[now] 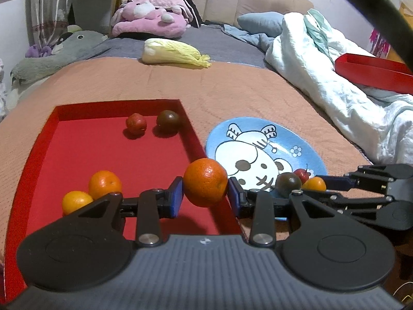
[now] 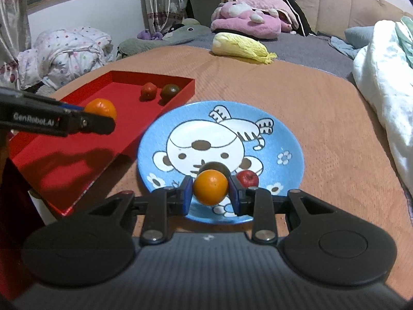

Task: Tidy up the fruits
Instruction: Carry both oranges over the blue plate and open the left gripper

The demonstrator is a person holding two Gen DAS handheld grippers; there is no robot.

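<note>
My left gripper (image 1: pixel 205 197) is shut on a large orange (image 1: pixel 205 182) and holds it over the right edge of the red tray (image 1: pixel 77 152). In the tray lie two small oranges (image 1: pixel 104 184), a red fruit (image 1: pixel 136 123) and a dark fruit (image 1: pixel 168 121). My right gripper (image 2: pixel 210 193) is shut on a small orange (image 2: pixel 210 186) over the near part of the blue cartoon plate (image 2: pixel 284 134). On the plate behind it lie a dark fruit (image 2: pixel 214 166) and a small red apple (image 2: pixel 247 178). The left gripper with its orange also shows in the right wrist view (image 2: pixel 100 108).
A napa cabbage (image 1: pixel 175 54) lies at the far edge of the orange cover. A white quilt (image 1: pixel 322 77) and a second red tray (image 1: pixel 374 72) lie to the right. Plush toys (image 1: pixel 152 15) sit at the back by the headboard.
</note>
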